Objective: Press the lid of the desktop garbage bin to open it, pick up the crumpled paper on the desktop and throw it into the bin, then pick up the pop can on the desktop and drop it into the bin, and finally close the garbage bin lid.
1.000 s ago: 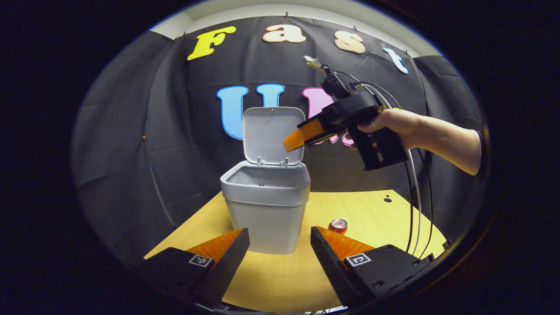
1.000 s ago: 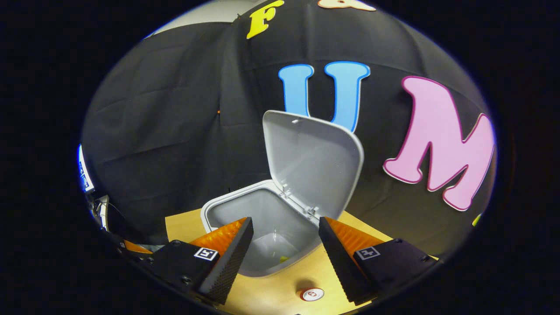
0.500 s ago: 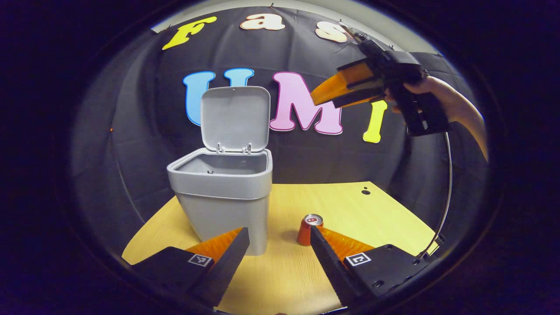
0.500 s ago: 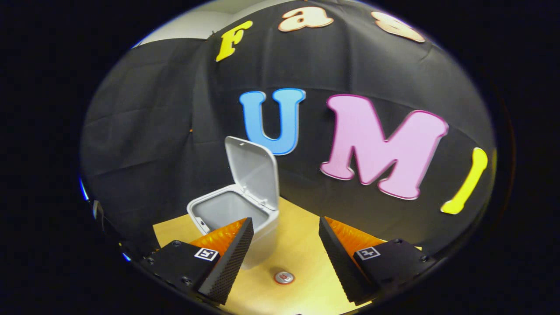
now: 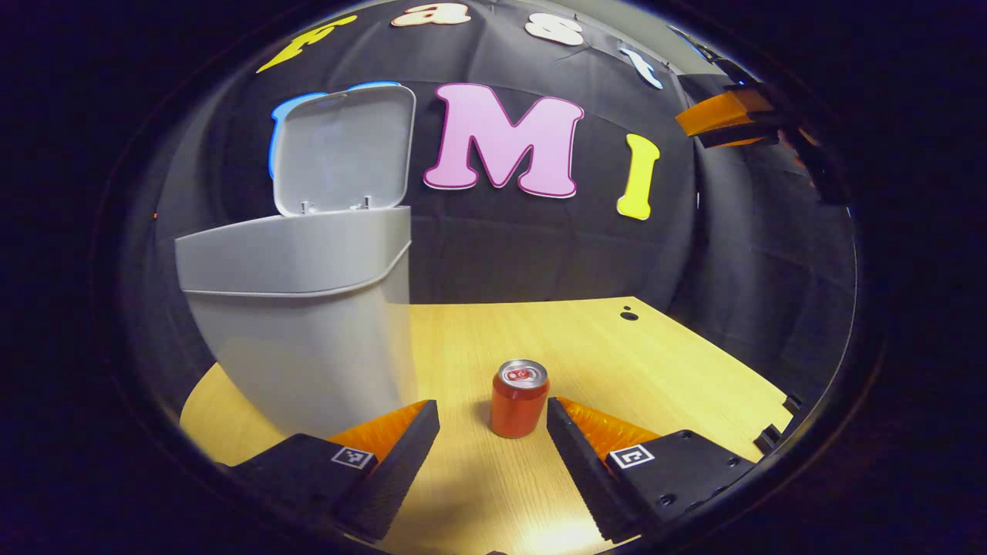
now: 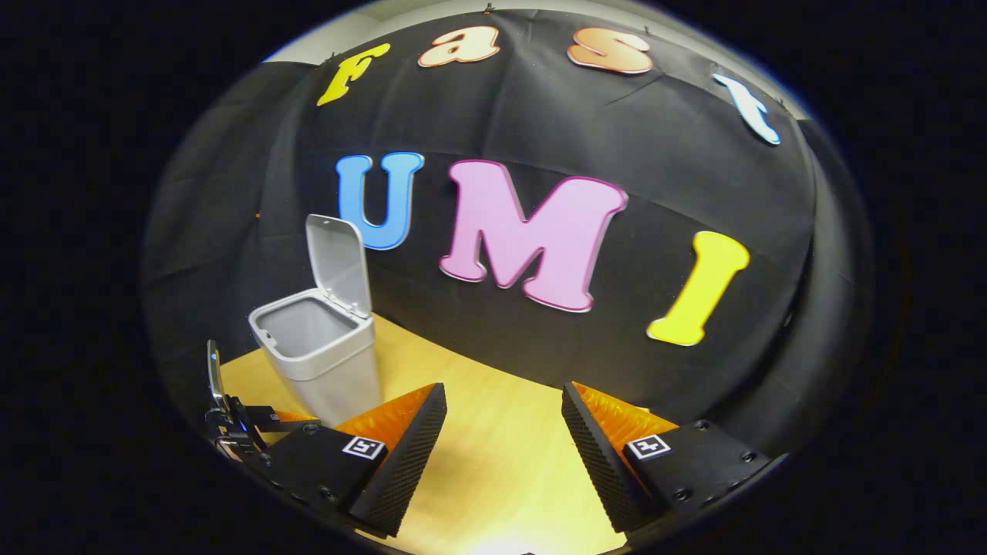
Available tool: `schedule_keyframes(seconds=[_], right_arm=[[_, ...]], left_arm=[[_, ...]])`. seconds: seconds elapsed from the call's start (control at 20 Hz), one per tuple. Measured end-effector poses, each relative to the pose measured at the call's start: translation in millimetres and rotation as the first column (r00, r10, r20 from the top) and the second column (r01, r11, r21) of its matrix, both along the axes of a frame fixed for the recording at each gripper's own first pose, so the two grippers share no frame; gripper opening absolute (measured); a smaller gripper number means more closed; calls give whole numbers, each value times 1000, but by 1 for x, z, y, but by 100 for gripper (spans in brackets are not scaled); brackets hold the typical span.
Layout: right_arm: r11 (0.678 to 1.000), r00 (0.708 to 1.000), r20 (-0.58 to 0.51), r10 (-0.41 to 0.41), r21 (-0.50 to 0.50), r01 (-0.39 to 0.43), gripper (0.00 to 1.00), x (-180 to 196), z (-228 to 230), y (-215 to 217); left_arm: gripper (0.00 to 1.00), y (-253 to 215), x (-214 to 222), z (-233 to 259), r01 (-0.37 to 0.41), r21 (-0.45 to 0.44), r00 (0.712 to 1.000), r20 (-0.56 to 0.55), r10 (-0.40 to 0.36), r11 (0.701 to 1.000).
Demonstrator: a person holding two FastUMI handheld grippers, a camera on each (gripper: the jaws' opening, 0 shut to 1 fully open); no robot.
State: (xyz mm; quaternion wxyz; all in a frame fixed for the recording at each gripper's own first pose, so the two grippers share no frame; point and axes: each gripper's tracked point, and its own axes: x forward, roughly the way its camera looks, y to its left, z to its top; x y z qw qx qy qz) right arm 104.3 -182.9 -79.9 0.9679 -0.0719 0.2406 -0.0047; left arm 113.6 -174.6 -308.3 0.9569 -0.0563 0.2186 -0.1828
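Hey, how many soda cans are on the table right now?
1. The pop can stands upright on the table, right of the garbage bin, just ahead of the left gripper.

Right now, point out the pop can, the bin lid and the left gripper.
pop can (image 5: pixel 519 399), left gripper view, on its side wall.
bin lid (image 5: pixel 343 150), left gripper view, on its inner face.
left gripper (image 5: pixel 492 424), left gripper view, midway between its fingertips.

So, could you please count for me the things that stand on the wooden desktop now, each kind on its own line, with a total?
Grey plastic garbage bin with its lid open: 1
Red metal pop can, upright: 1
Total: 2
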Motion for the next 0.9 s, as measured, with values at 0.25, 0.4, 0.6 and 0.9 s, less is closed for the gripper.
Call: schedule_keyframes(seconds=[0.25,0.4,0.6,0.9], right_arm=[[995,995,13,-100,-22,100,97,-39,-18,-37],[990,990,10,-140,-34,140,97,-55,-36,-51],[987,987,-4,-160,-33,160,97,-70,-58,-55],[983,982,-17,-186,-6,186,97,-79,-77,-58]], left_arm=[[95,-44,30,-45,59,47,998,1,-59,997],[95,-54,52,-67,34,73,999,2,-35,997],[95,-62,71,-90,18,69,1000,1,-18,997],[95,-73,87,-103,25,55,1000,-4,-25,998]])
